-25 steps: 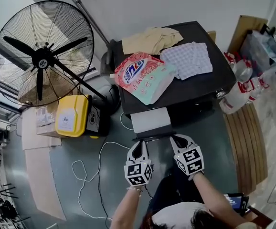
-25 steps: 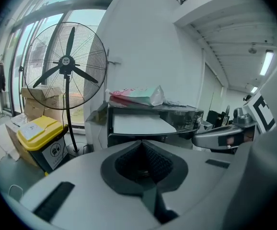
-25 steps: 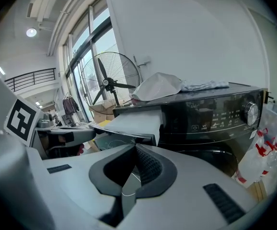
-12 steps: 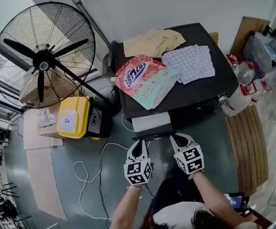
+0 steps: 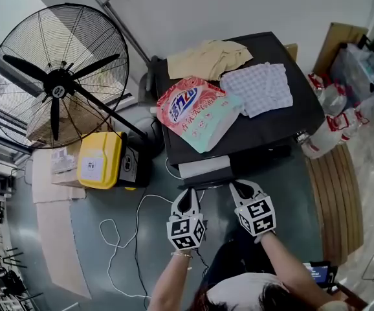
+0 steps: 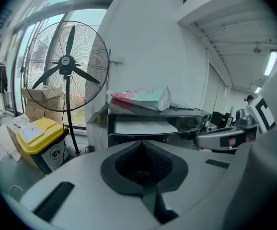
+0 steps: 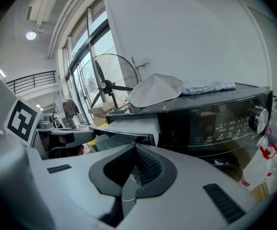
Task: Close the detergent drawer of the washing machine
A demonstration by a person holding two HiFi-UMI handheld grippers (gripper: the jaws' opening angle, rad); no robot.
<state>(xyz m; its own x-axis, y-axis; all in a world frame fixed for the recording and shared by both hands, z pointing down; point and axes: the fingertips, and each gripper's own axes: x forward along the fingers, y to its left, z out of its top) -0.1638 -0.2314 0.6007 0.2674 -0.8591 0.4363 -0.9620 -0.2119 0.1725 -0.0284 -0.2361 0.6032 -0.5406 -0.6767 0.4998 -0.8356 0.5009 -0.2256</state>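
The black washing machine [image 5: 271, 125] stands ahead of me. Its pale detergent drawer [image 5: 204, 166] sticks out a short way from the front left, ending in a dark front panel [image 5: 206, 182]. My left gripper [image 5: 187, 193] is shut, its tip right at that panel's left part; I cannot tell whether it touches. My right gripper [image 5: 241, 187] is shut too, just right of the drawer's front. The left gripper view has the drawer [image 6: 143, 127] straight beyond the shut left gripper [image 6: 141, 143]. In the right gripper view the drawer [image 7: 129, 125] lies left of the control panel [image 7: 225, 123], beyond the right gripper [image 7: 134, 146].
A detergent bag [image 5: 197, 109], a beige garment [image 5: 206, 56] and a checked cloth [image 5: 257, 86] lie on the machine's top. A big standing fan [image 5: 57, 76] and a yellow bin [image 5: 98, 159] are at the left. A white cable [image 5: 119, 232] trails on the floor. Bottles [image 5: 329, 118] stand at the right.
The drawer sticks out less than a second ago; it has slid into the machine. Both grippers stay shut near its front.
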